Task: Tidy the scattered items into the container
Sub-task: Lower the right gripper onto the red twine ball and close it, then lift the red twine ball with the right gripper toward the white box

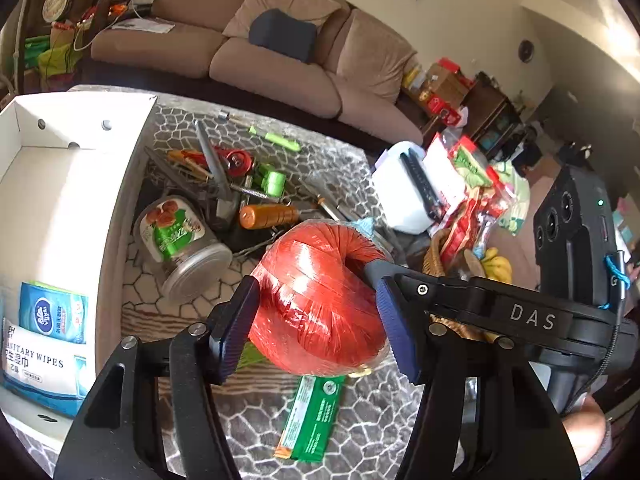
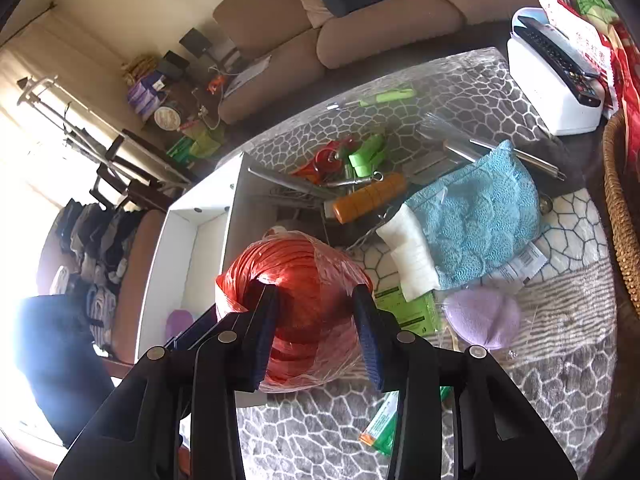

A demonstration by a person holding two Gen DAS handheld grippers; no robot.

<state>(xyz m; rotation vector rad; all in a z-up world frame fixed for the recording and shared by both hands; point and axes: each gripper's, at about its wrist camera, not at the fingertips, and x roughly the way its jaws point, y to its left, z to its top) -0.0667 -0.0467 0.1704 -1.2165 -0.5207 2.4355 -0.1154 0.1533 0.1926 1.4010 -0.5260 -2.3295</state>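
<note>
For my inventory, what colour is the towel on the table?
Light blue towel, clearest in the right wrist view.

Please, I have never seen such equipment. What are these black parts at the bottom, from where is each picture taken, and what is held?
No robot here: a person holds a two-finger gripper in each hand, each with a fisheye camera looking along its fingers. In one view the left gripper and in the other the right gripper both clamp the red twine ball. The white box, at the left, holds wipes packs. On the patterned table cover lie a jar, an orange handle, a blue towel and a green packet.
</note>
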